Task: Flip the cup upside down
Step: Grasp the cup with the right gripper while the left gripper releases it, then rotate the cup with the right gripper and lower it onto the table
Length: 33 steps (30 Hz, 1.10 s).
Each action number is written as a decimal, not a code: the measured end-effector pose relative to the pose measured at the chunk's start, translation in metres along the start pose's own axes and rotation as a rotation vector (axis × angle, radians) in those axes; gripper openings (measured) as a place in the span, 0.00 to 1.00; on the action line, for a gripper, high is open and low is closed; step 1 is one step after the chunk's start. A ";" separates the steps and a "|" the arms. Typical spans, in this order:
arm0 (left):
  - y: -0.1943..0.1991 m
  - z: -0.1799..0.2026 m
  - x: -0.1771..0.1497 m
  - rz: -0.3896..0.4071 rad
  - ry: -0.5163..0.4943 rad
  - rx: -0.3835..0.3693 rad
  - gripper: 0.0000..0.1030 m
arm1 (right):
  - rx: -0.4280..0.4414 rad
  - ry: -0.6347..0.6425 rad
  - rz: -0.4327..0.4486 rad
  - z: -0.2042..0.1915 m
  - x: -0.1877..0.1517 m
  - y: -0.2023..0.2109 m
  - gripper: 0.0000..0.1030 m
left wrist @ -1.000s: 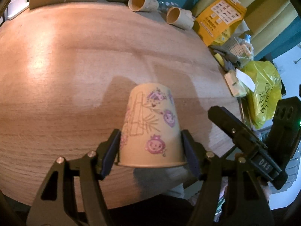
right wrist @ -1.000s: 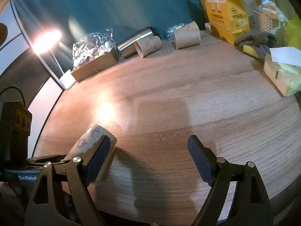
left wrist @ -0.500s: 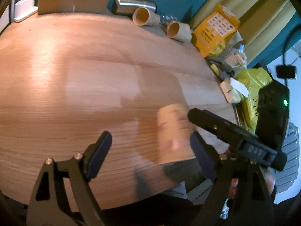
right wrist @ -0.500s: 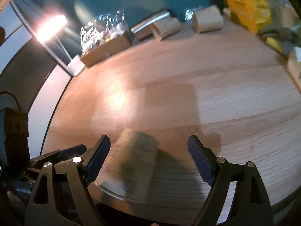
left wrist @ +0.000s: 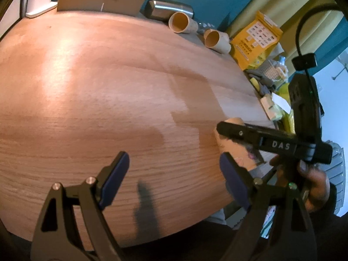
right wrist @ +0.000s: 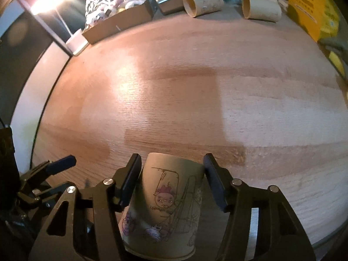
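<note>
The right claw point(right wrist: 171, 182) has its two pads pressed on the sides of the printed paper cup point(right wrist: 167, 204), which stands mouth down at the near edge of the wooden worktop point(right wrist: 195, 87), while the left claw point(left wrist: 174, 178) is spread wide with nothing between its pads.

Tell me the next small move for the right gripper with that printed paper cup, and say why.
Probably roll the right gripper over so the paper cup turns end for end. The cup sits between its pads, narrow closed end pointing away and wide rim toward the camera, above the wooden table. The left gripper is open and empty, off to the side.
</note>
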<state>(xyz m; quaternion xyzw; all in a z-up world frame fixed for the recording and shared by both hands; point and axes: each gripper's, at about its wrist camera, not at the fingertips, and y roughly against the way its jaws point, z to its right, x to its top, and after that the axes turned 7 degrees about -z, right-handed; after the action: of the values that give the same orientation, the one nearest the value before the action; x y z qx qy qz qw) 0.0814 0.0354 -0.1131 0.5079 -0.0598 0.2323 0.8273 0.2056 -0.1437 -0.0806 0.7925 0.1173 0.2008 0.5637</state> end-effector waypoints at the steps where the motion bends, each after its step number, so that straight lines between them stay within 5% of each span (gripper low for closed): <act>1: 0.000 -0.002 0.000 0.000 0.001 -0.004 0.84 | -0.007 0.012 -0.003 -0.002 0.001 0.000 0.60; 7: 0.011 -0.006 -0.001 0.043 -0.006 0.012 0.84 | -0.033 0.107 0.143 -0.020 0.004 0.024 0.60; 14: 0.024 -0.012 -0.008 0.112 -0.017 0.053 0.84 | -0.250 0.287 0.545 -0.052 -0.033 0.040 0.60; 18: 0.025 -0.020 -0.014 0.123 0.007 0.067 0.84 | -0.364 0.295 0.667 -0.050 -0.056 0.027 0.60; 26: 0.027 -0.012 -0.025 0.151 -0.019 0.082 0.84 | -0.481 0.294 0.835 -0.045 -0.108 0.017 0.60; 33: 0.029 0.006 -0.034 0.180 -0.071 0.095 0.84 | -0.470 0.259 0.832 -0.039 -0.138 0.022 0.60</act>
<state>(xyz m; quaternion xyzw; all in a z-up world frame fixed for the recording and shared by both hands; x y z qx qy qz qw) 0.0392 0.0302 -0.0981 0.5469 -0.1233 0.2901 0.7756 0.0638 -0.1751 -0.0742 0.5922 -0.1883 0.5268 0.5800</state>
